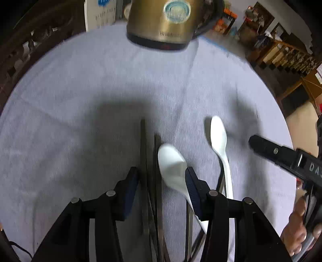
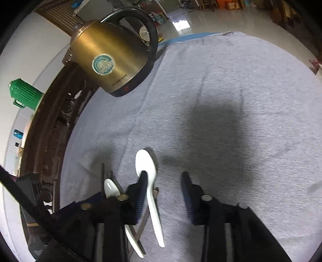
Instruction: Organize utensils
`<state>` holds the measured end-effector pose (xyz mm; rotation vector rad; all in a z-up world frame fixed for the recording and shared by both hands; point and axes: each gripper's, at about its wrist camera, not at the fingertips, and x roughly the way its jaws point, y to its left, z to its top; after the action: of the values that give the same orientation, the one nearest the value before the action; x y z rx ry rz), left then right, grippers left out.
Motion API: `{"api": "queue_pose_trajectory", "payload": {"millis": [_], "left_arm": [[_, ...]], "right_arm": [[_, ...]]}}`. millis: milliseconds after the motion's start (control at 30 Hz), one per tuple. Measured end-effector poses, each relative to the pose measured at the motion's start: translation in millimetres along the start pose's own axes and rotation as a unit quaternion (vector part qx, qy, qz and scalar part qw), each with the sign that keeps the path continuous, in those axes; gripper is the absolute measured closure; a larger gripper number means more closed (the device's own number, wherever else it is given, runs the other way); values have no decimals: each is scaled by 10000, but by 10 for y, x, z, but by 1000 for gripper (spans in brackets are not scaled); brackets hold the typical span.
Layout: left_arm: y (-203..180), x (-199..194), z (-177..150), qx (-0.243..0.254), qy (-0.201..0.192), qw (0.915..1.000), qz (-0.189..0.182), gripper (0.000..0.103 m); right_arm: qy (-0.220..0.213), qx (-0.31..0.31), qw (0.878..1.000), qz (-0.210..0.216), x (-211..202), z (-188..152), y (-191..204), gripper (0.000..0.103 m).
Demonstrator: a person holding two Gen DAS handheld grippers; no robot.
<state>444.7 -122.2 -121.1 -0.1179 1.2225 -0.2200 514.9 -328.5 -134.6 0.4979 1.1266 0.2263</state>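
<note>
Two white plastic spoons and several dark chopsticks lie on a grey cloth. In the left wrist view my left gripper is open over the chopsticks, with one spoon against its right finger; the other spoon lies further right. My right gripper shows at the right edge there. In the right wrist view my right gripper is open, low over the cloth, with a spoon beside its left finger. The second spoon and the chopsticks lie to its left.
A brass-coloured electric kettle stands at the far edge of the cloth, also shown in the right wrist view. A dark carved wooden table rim borders the cloth. A green flask stands beyond it.
</note>
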Motion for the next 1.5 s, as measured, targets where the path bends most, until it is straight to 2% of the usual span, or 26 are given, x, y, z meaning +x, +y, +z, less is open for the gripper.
{"api": "queue_pose_trajectory", "payload": {"millis": [33, 67, 100, 167, 333, 400, 533, 633, 667, 900, 1100, 1167, 1267, 1367, 1500], "left_arm": [[-6, 24, 27, 31, 23, 10000, -76, 54], [-5, 21, 39, 48, -40, 9999, -91, 62], [0, 19, 54, 85, -101, 9999, -70, 87], [12, 35, 76, 239, -92, 9996, -129, 93], [152, -84, 148, 510, -308, 9980, -230, 94], [209, -186, 175, 609, -386, 9970, -266, 94], [234, -368, 130, 858, -477, 9944, -386, 94], [236, -471, 58, 996, -517, 9925, -491, 94], [246, -525, 22, 1043, -528, 9915, -576, 94], [395, -699, -173, 1075, -653, 9878, -919, 94], [544, -858, -325, 1138, -796, 9835, -1156, 94], [597, -899, -370, 1105, -810, 9841, -1130, 92], [674, -933, -406, 965, -828, 9871, -969, 80], [760, -961, -485, 841, -803, 9894, -872, 79], [679, -960, -613, 1040, -653, 9897, -741, 79]], "right_arm": [[-10, -33, 10000, 29, 28, 17, 26, 62], [0, -59, 10000, 22, 30, 2, 54, 60], [32, -76, 10000, 13, 70, 22, 84, 58], [108, -113, 9999, 13, 176, 58, 158, 55], [317, -298, 9986, -316, 438, 135, 333, 53], [248, -442, 9976, -464, 474, 146, 416, 49], [357, -899, 9899, -1035, 573, 117, 629, 49], [411, -1324, 9772, -1610, 629, 62, 763, 71], [440, -1350, 9746, -1732, 637, 48, 784, 71], [371, -856, 9827, -1602, 417, -107, 613, 71], [-221, -715, 9910, -1114, -164, -392, 540, 71], [-406, -689, 9918, -999, -357, -527, 527, 71], [-630, -599, 9929, -810, -579, -681, 513, 71], [-785, -504, 9932, -702, -752, -843, 488, 71], [-898, -412, 9935, -558, -943, -1063, 436, 71]]}}
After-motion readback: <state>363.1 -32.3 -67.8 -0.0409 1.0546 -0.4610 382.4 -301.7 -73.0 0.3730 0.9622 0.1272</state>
